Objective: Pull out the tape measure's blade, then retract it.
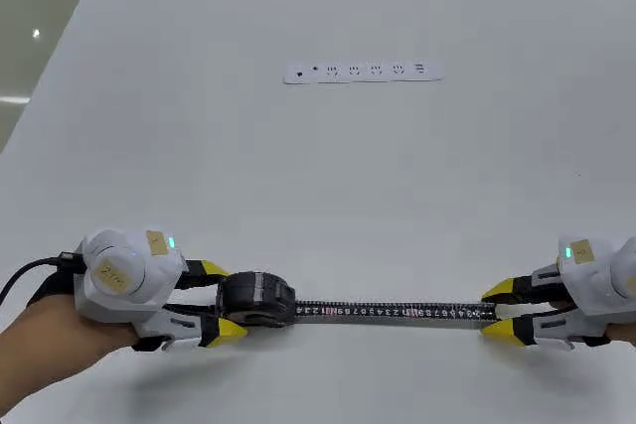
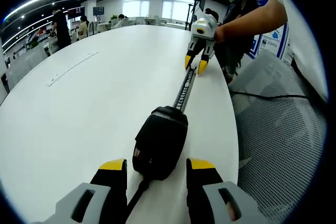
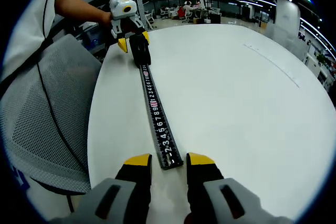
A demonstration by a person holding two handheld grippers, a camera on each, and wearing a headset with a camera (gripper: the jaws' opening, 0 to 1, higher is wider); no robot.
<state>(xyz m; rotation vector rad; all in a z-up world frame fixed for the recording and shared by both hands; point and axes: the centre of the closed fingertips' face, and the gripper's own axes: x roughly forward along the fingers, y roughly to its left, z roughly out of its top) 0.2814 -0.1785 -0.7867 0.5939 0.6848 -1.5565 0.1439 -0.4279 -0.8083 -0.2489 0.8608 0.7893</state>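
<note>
Head view: the tape measure (image 1: pixel 256 299) sits on the table (image 1: pixel 397 196), blade (image 1: pixel 397 312) run out to the right gripper (image 1: pixel 497 311). Left gripper view: the left gripper (image 2: pixel 157 165) has its jaws flanking the case, can't tell if they're squeezing. Right gripper view: jaws partly open, blade end loose between them.
</note>
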